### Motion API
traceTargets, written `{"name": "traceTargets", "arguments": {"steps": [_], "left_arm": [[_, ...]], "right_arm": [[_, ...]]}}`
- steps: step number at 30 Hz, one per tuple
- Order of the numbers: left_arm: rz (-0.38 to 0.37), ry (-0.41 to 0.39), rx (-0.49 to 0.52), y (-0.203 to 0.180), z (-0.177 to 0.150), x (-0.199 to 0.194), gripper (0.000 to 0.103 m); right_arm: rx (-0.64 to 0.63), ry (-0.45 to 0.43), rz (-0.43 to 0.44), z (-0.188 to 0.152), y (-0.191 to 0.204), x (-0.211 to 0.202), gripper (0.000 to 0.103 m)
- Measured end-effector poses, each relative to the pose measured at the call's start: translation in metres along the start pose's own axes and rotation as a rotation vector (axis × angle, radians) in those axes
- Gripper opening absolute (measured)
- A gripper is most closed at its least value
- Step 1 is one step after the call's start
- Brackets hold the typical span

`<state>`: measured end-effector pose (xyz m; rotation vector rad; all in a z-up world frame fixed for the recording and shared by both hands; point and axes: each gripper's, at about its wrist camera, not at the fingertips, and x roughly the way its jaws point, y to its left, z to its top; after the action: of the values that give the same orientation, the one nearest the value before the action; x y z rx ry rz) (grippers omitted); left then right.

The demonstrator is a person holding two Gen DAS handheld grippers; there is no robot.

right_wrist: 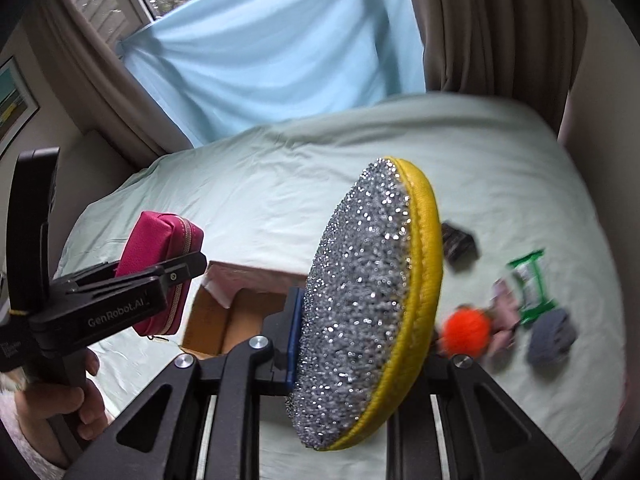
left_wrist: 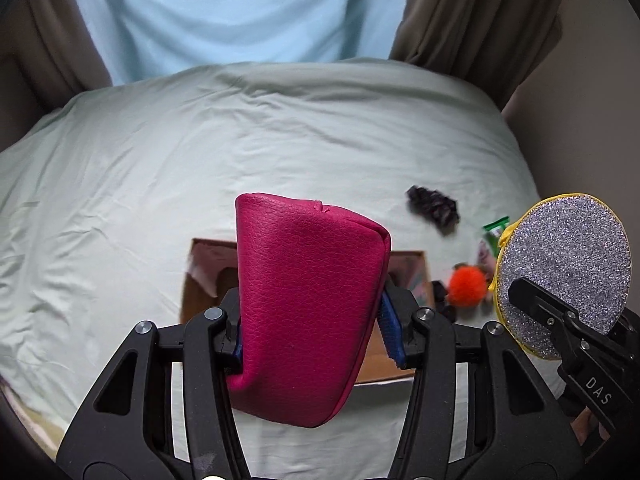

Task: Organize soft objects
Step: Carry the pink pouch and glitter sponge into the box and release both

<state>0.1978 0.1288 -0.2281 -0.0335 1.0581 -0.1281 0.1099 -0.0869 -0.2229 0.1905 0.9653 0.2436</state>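
My left gripper is shut on a pink leather pouch and holds it above an open cardboard box on the bed. The pouch also shows in the right wrist view, in the left gripper. My right gripper is shut on a round silver-glitter pouch with a yellow rim, held on edge above the bed beside the box. This pouch shows at the right of the left wrist view, in the right gripper.
On the pale green sheet right of the box lie an orange pompom, a dark scrunchie, a green packet, pink items and a grey soft piece. Curtains hang behind.
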Motion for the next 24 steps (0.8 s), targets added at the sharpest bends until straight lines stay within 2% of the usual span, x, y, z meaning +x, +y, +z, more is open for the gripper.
{"name": "traceTargets", "arguments": {"steps": [4,12,18,24], "left_arm": [[0.002,0.05,0.011,0.039,-0.009,0.023,0.047],[0.006,0.181,0.022,0.084,-0.028,0.091,0.047],[0.002,0.25,0.025,0.096,-0.039,0.131,0.047],[-0.005,0.308,0.066,0.085,-0.046,0.164,0.047]], "right_arm": [[0.078,0.07,0.007,-0.01,0.018,0.037,0.019],[0.176,0.242,0.018,-0.026,0.035,0.122,0.018],[0.225,0.344,0.022,-0.033,0.032,0.176,0.018],[0.253,0.434,0.014,-0.032,0.019,0.217,0.018]]}}
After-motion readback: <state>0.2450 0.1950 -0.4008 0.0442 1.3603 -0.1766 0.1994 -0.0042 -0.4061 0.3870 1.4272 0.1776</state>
